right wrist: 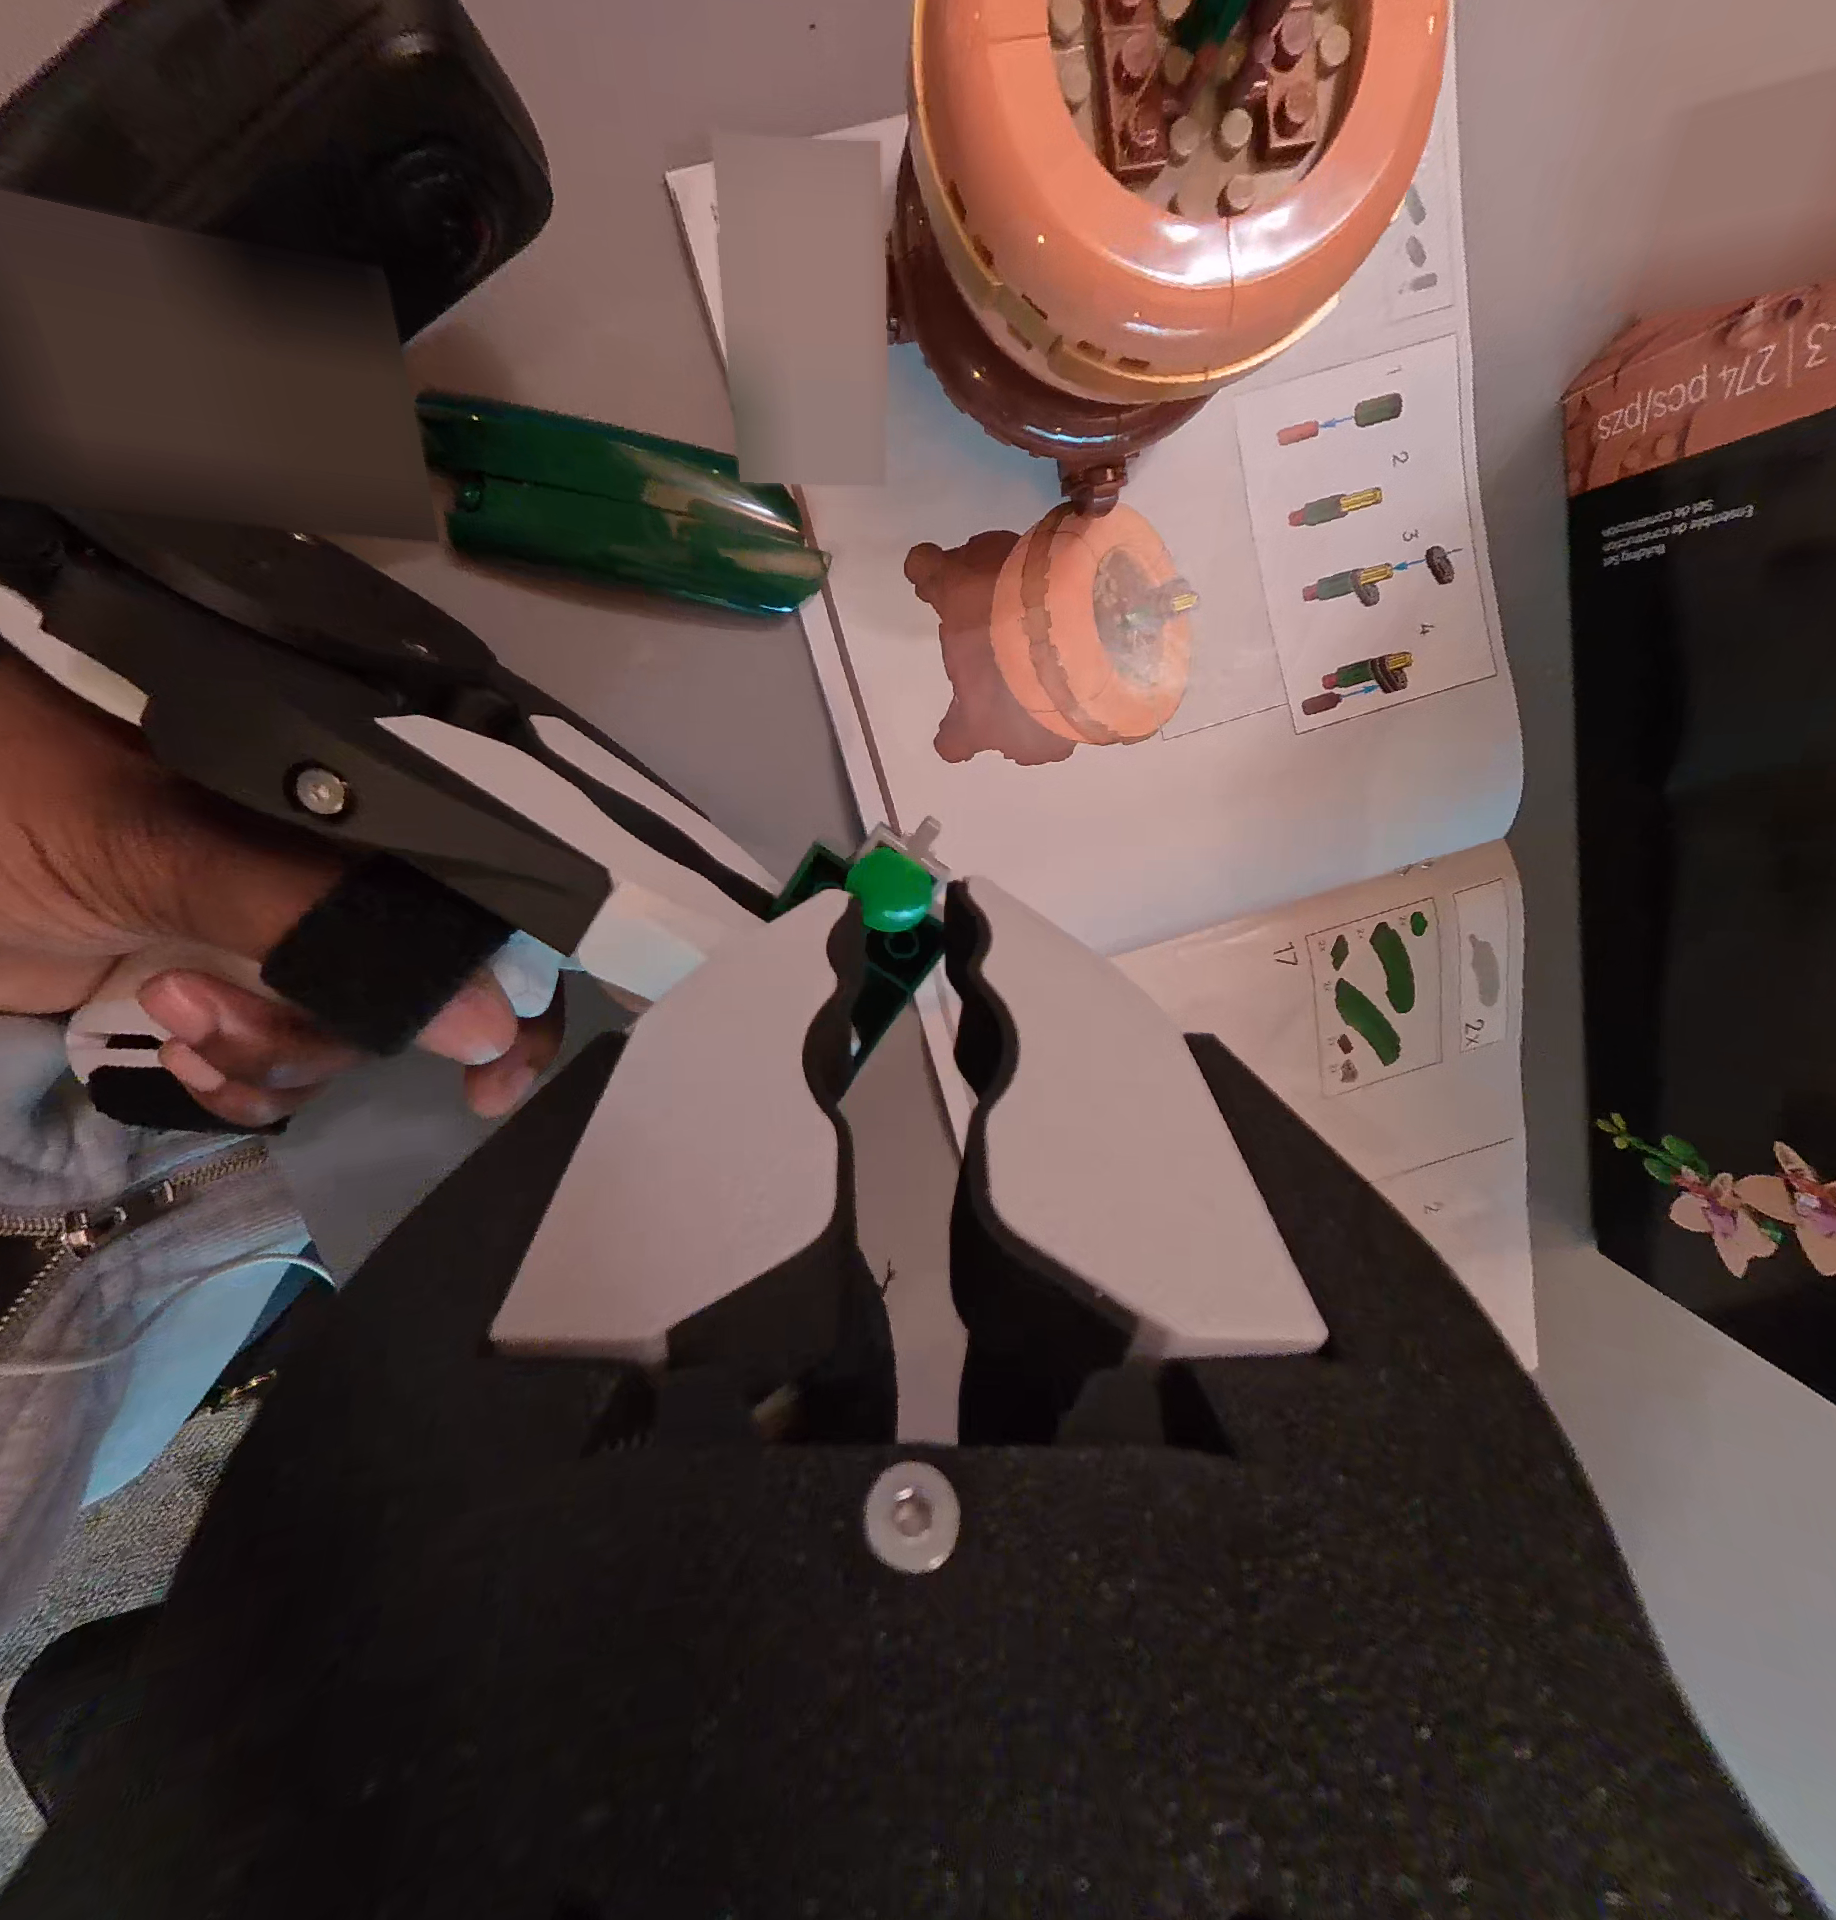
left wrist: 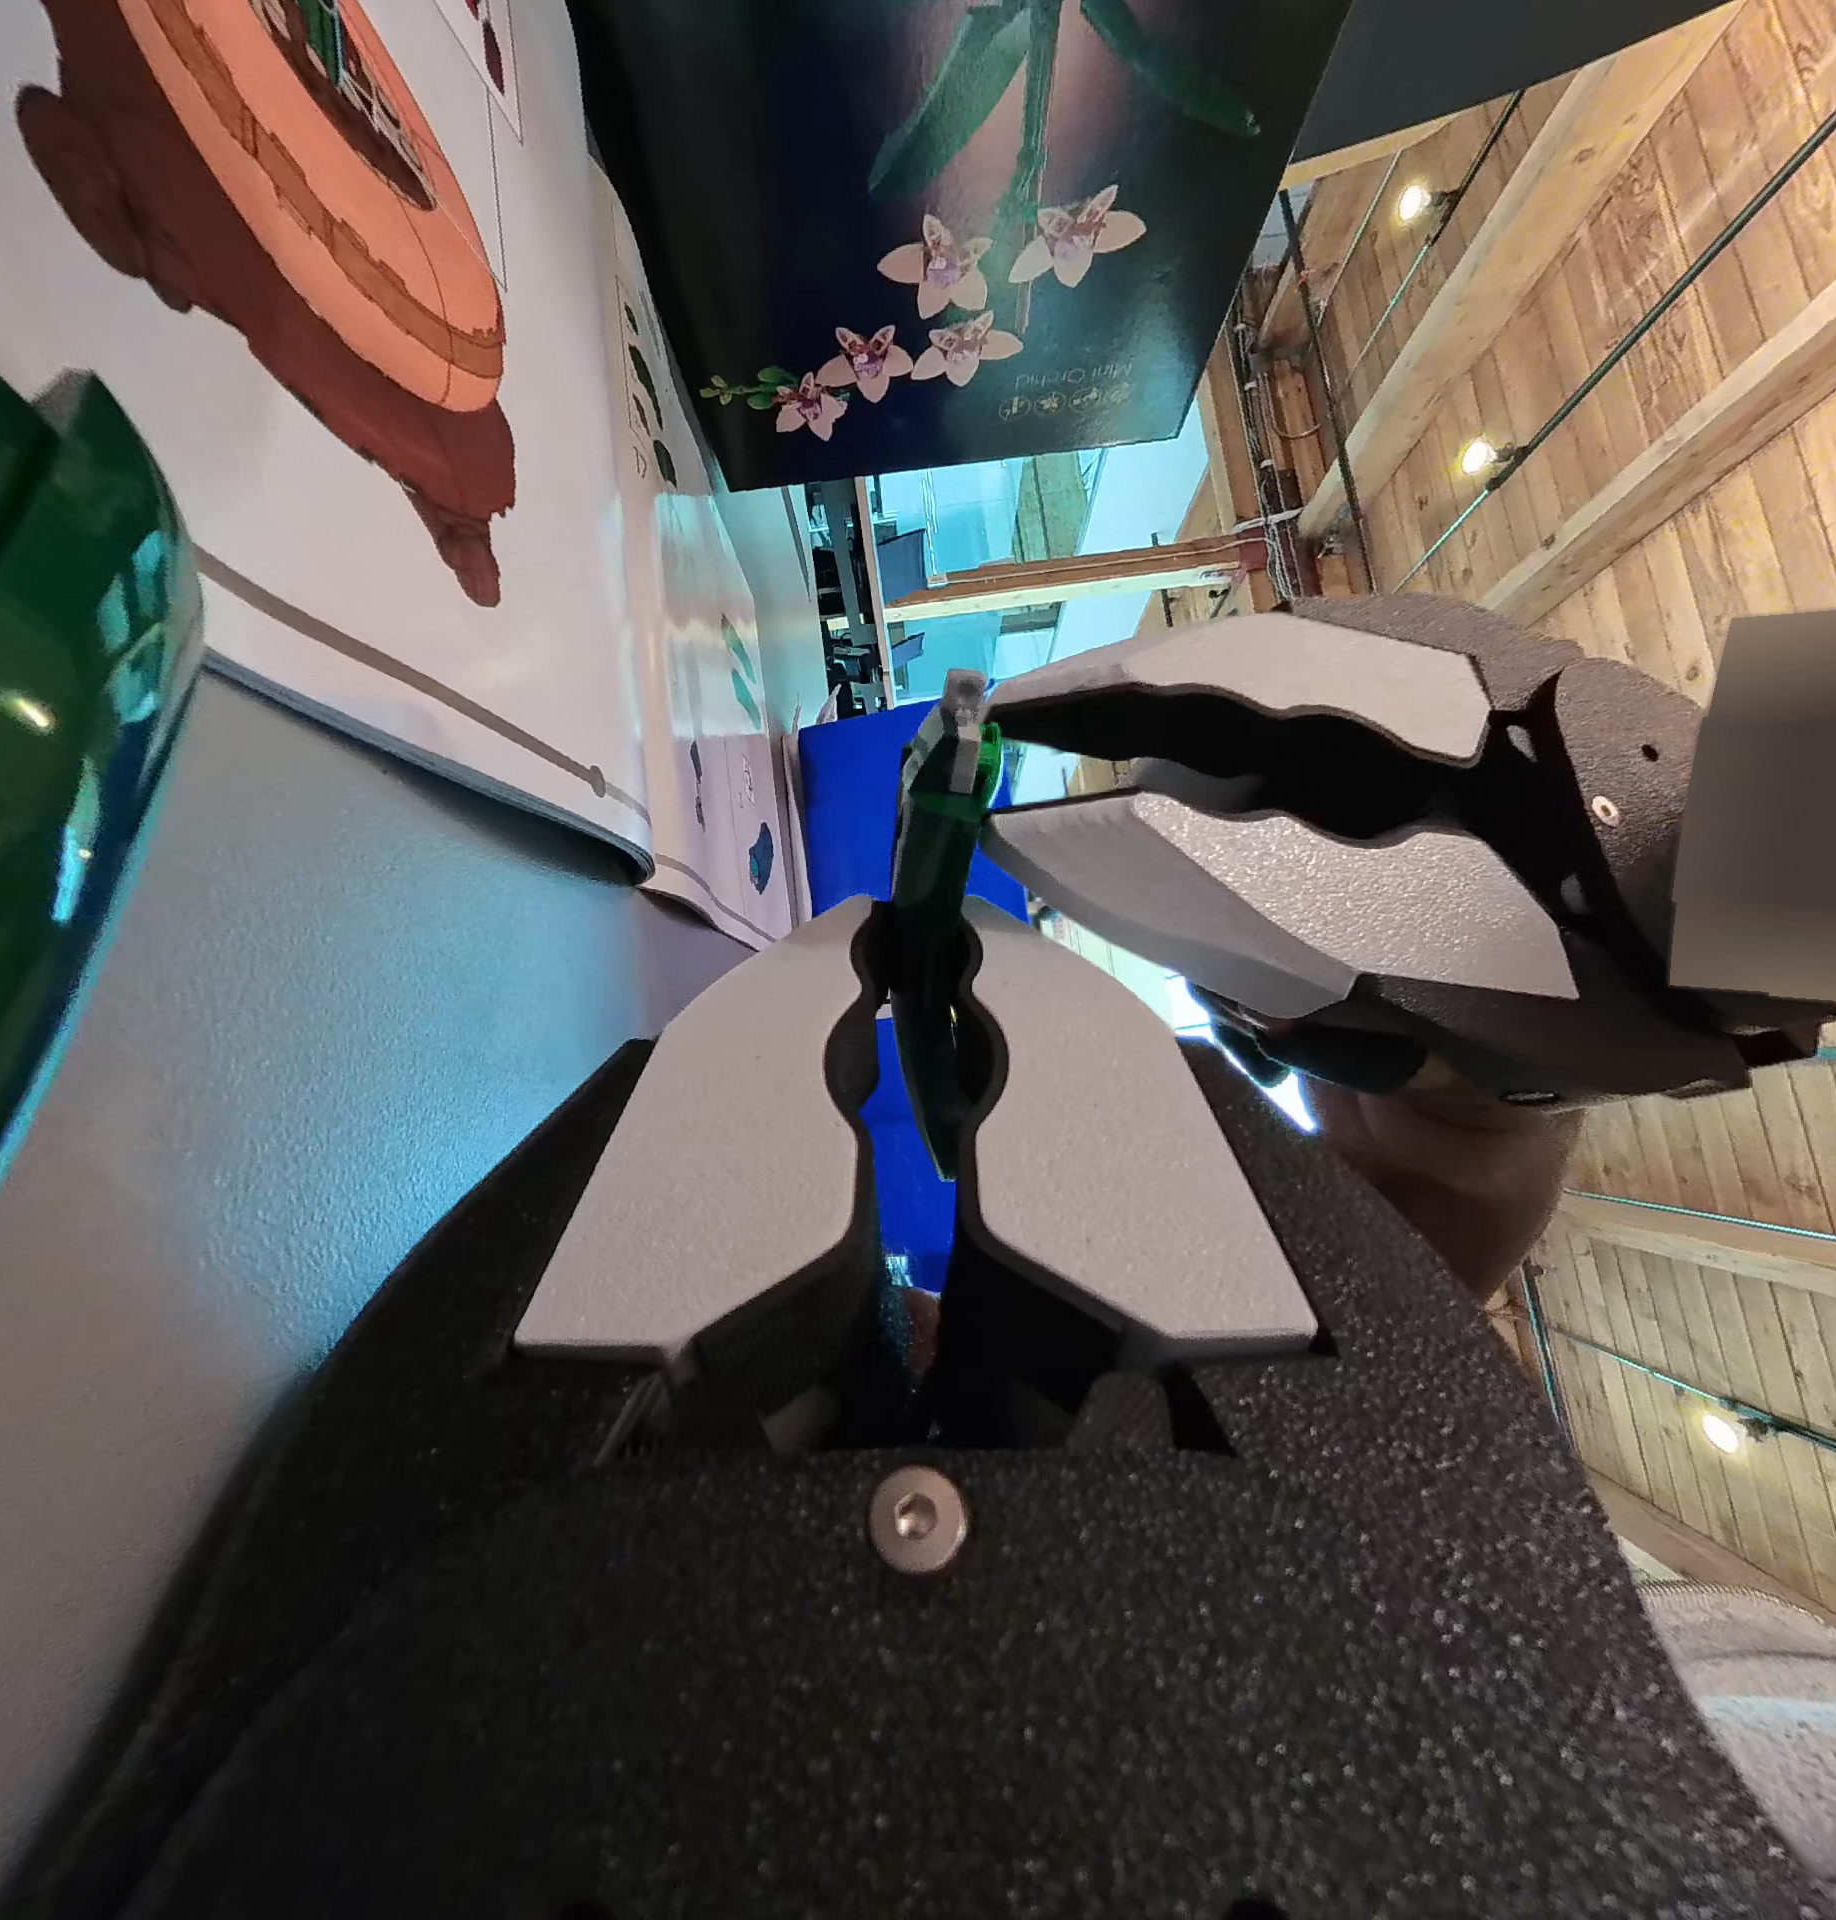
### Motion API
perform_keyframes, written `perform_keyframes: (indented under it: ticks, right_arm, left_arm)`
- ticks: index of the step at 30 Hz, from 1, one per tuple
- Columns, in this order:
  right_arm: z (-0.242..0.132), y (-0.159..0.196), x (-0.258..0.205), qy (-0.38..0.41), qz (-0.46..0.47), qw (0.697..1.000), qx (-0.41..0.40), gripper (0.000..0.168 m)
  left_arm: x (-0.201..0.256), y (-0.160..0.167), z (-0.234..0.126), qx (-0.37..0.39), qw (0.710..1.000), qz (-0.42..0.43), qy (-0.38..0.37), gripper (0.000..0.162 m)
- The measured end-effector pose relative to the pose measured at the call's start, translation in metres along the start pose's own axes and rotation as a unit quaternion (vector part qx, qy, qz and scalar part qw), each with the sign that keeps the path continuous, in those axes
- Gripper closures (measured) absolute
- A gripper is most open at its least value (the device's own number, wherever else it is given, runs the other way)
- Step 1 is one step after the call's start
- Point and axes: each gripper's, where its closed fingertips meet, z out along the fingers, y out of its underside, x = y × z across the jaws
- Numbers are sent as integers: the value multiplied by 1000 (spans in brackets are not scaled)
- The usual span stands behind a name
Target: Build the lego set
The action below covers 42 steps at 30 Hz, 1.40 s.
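Left tool clamps the dark green leaf; right tool, nearly closed, pinches the bright green stud at its 12 o'clock tip. Keep the leaf rigid, press the stud square onto it.

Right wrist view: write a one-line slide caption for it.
Both grippers, right gripper and left gripper, pinch a small green lego assembly above the open instruction booklet, near the built pot.

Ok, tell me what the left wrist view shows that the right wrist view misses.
Only the left wrist view shows a wooden plank ceiling with lamps. Only the right wrist view shows the built flowerpot, a loose dark green leaf piece on the table and a hand. Both share the open instruction booklet, the set box, and the left gripper and right gripper meeting on a small green leaf assembly.
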Motion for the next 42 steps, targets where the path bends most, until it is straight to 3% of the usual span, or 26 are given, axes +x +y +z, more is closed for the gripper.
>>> perform_keyframes:
  ticks: [4,7,10,16,26,30,35,42]
  right_arm:
    - [-15,-3,9,-32,31,998,54,129]
    - [-21,-3,16,-148,118,972,136,108]
    - [-34,-6,9,-331,192,901,204,117]
    - [-33,-10,-10,-451,198,836,243,123]
    - [-36,-18,-17,-497,194,795,288,153]
    - [-48,-21,-18,-502,172,783,323,156]
    - [-69,-26,-23,-478,99,786,379,158]
    - [-81,-24,-25,-436,72,793,418,159]
  left_arm:
    - [1,-1,-1,-2,1000,-1,4,154]
    - [8,2,-1,-14,1000,4,20,154]
    - [19,5,-2,-25,999,9,43,154]
    - [34,8,-2,-34,996,31,74,154]
    - [41,6,-3,-33,993,71,90,154]
    - [46,6,-3,-29,983,159,85,153]
    - [59,5,-5,-13,945,317,82,153]
    - [67,9,-6,-32,882,462,92,149]
